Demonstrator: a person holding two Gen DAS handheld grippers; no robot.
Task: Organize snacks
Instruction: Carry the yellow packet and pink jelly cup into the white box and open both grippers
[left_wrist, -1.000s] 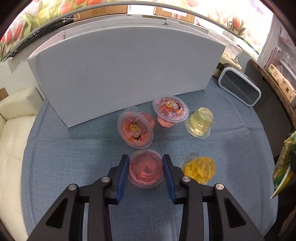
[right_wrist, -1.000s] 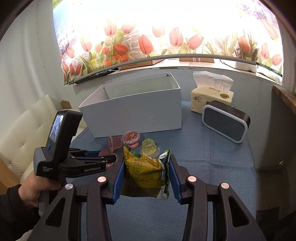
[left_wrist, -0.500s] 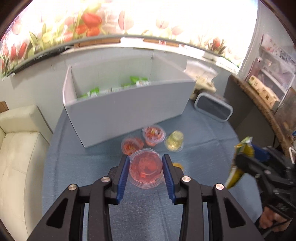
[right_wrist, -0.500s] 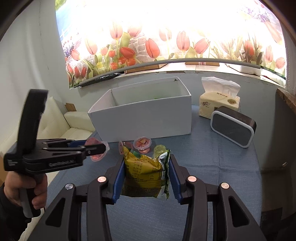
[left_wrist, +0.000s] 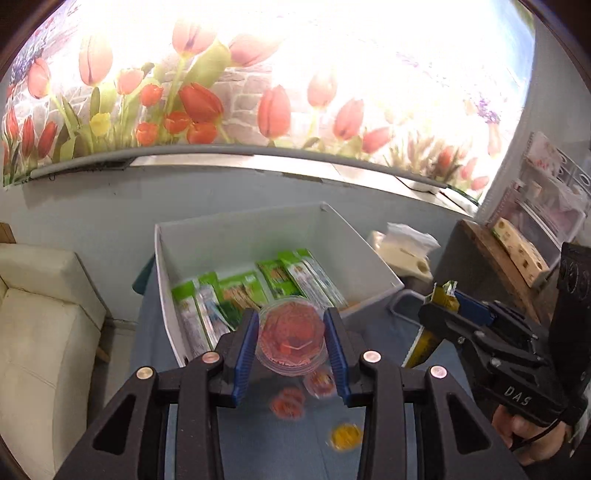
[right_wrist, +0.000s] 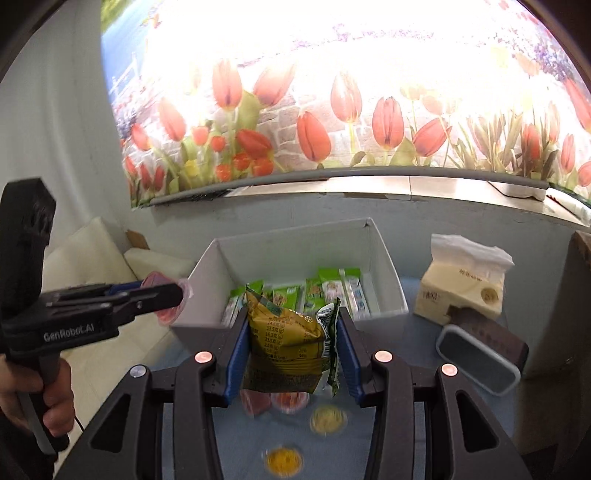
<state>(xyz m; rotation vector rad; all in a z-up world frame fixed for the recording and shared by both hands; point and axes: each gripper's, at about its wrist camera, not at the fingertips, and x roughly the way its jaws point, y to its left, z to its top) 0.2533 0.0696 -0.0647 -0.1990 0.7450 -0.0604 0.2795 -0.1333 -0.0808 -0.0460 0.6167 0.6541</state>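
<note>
In the last second I have lifted both loads off the worktop (left_wrist: 258, 443): my left claw (left_wrist: 291, 345) grips the red jelly cup (left_wrist: 291, 338) above the box (left_wrist: 373, 275) rim, my right claw (right_wrist: 293, 345) clamps the yellow bag (right_wrist: 286, 345) just short of it. Both look ready to drop in; four cups (right_wrist: 327, 417) remain below.

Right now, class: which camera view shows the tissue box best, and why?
The right wrist view. There the tissue box stands whole and sharp beside the white bin, tissue sticking up. In the left wrist view the same tissue box is small, pale and partly cut off behind the bin's wall.
</note>
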